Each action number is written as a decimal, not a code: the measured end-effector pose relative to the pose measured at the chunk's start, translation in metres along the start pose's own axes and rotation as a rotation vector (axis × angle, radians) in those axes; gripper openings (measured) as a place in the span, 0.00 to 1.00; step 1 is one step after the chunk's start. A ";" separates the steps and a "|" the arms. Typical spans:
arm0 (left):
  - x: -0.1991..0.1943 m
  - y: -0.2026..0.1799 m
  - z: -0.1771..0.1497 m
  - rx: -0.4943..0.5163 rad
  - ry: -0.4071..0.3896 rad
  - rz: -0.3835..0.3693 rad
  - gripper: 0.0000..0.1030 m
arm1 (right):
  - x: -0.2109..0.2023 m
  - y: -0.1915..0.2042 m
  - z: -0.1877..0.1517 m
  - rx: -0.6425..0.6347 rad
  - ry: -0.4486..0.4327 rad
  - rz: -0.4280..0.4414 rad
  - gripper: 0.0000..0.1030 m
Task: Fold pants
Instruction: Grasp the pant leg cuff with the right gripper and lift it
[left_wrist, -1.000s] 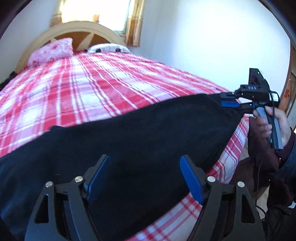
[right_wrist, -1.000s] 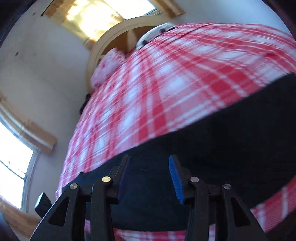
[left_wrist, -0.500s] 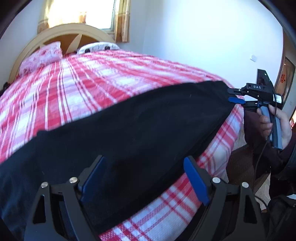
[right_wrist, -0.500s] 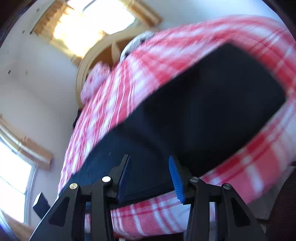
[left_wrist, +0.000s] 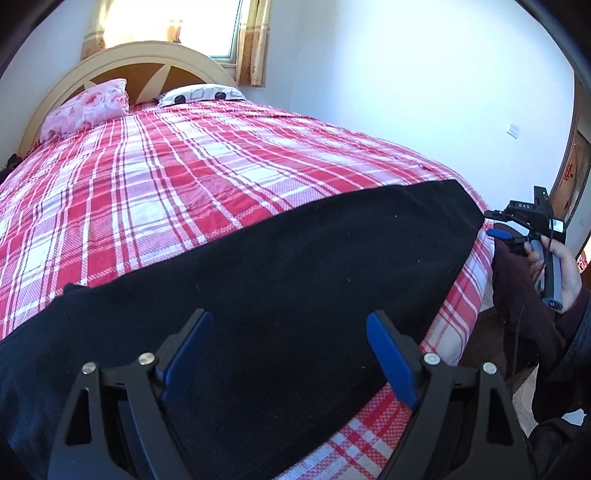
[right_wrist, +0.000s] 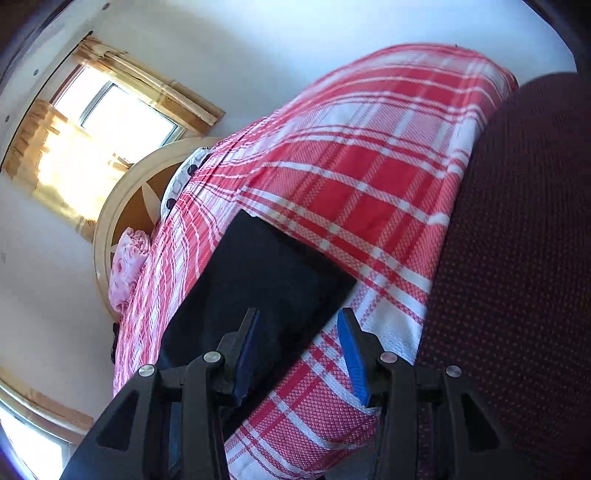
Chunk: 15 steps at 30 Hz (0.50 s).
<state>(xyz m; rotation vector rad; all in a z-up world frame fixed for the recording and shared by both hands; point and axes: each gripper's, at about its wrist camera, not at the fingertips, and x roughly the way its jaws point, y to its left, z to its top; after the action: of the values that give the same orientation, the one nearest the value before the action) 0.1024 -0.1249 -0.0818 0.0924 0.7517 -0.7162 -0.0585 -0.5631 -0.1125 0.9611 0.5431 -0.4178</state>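
Black pants lie flat in a long strip along the near edge of the red plaid bed. My left gripper is open and empty, just above the pants near their left part. My right gripper is open and empty, off the bed's right edge, next to the pants' right end. It also shows in the left wrist view, held in a hand just past that end.
A pink pillow and a white patterned pillow lie by the headboard. A white wall runs along the bed's right side. The person's dark red sleeve fills the right wrist view's right side.
Both grippers have pulled back from the pants. The right gripper has moved off the pants' right end to beyond the bed edge. The pants lie still.
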 end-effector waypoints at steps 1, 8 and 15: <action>0.001 0.000 0.000 -0.001 0.006 0.005 0.85 | 0.004 -0.002 0.002 0.002 0.003 -0.006 0.44; 0.014 0.000 -0.003 -0.027 0.042 -0.015 0.85 | 0.020 -0.009 0.014 0.007 -0.021 -0.038 0.44; 0.020 -0.019 0.000 0.021 0.051 -0.035 0.85 | 0.020 -0.004 0.013 -0.037 -0.047 -0.031 0.43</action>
<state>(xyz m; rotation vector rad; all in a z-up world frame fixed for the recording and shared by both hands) 0.1010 -0.1507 -0.0918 0.1174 0.7961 -0.7577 -0.0417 -0.5780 -0.1217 0.9056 0.5218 -0.4561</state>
